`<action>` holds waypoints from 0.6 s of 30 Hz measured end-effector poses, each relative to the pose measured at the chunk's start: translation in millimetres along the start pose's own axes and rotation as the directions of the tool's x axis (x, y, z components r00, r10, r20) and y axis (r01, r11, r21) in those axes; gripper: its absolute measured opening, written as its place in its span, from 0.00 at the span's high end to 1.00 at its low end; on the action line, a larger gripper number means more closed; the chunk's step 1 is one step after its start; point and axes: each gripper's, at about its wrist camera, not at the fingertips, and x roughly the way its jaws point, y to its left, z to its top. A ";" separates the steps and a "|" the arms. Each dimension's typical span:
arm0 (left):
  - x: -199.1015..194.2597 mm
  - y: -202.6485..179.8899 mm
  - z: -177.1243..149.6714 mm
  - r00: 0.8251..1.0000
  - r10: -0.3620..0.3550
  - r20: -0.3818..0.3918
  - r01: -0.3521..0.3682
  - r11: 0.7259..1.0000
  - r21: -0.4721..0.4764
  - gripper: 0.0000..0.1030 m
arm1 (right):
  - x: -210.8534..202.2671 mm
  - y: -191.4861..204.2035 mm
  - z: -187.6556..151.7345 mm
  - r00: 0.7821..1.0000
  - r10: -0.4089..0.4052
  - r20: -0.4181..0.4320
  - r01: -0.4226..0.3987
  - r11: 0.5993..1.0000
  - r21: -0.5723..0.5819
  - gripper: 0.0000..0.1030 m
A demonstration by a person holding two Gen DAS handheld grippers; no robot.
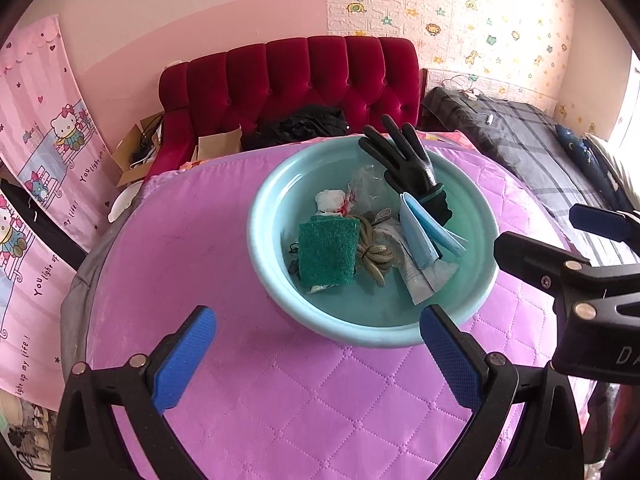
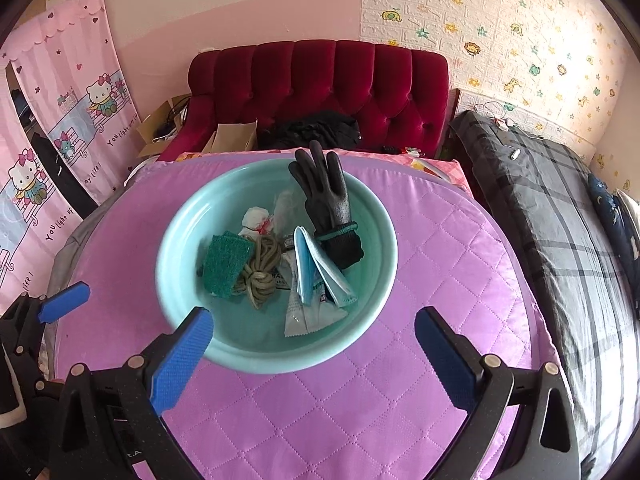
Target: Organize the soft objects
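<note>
A light teal basin (image 1: 276, 184) (image 2: 176, 240) stands on a purple quilted table cover. Inside lie a green scouring pad (image 1: 326, 254) (image 2: 224, 266), a coil of olive rope (image 1: 374, 252) (image 2: 262, 270), a folded blue face mask (image 1: 424, 234) (image 2: 320, 274), a black glove (image 1: 408, 164) (image 2: 328, 200) propped against the far rim, a white wad (image 1: 330, 200) (image 2: 258, 218) and a grey packet (image 2: 308, 312). My left gripper (image 1: 318, 338) is open, hovering in front of the basin. My right gripper (image 2: 314, 338) is open at the basin's near rim, empty.
The purple quilted cover (image 1: 280, 400) (image 2: 340, 400) spreads in front of the basin. Behind stand a red tufted sofa (image 1: 288, 80) (image 2: 320, 84) with black clothing and cardboard boxes. A plaid-covered bed (image 2: 560, 240) lies to the right, a pink cartoon curtain (image 1: 44, 160) to the left.
</note>
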 end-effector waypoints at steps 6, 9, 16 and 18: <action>-13.0 -3.5 -14.4 1.000 0.001 0.004 -0.001 1.000 0.002 0.00 | -14.2 0.7 -19.0 1.000 0.007 -0.006 -0.007 1.000 -0.003 0.00; -20.9 -6.7 -22.1 1.000 -0.007 0.011 0.007 1.000 0.005 0.00 | -20.6 1.9 -28.1 1.000 0.002 -0.006 -0.002 1.000 -0.015 0.00; -34.6 -12.1 -37.7 1.000 -0.005 0.019 0.005 1.000 0.003 0.00 | -29.1 7.1 -51.6 1.000 0.004 -0.008 -0.004 0.999 -0.035 0.00; -36.3 -15.0 -42.0 1.000 -0.003 0.019 0.003 1.000 0.014 0.00 | -30.0 8.4 -56.9 1.000 0.006 -0.009 -0.007 0.999 -0.039 0.00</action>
